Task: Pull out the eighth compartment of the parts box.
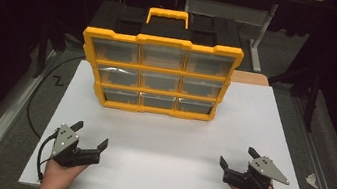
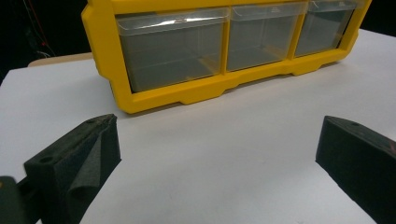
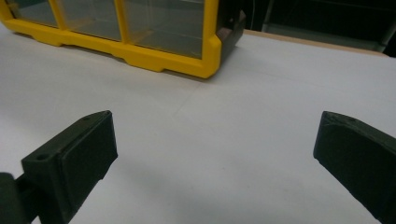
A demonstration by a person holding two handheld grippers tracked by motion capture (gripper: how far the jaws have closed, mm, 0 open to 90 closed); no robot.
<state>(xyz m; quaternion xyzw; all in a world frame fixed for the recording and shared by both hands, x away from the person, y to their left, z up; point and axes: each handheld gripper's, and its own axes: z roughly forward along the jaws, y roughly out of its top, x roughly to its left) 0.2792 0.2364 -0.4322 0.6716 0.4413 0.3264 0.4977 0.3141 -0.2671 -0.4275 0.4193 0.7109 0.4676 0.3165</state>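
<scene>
the left gripper point(image 1: 91, 134) rested at seven o'clock on the white rectangular board point(image 1: 164, 175), jaws spread wide, nothing between them. the right gripper point(image 1: 236, 156) sat at five o'clock, jaws equally apart and empty. the yellow plastic organiser case with nine clear drawers point(image 1: 159, 75) stood upright at twelve o'clock, well apart from both, drawers closed. risk noted: the case looked light and top-heavy; a one-sided pull on a drawer could drag or tip it forward.
</scene>
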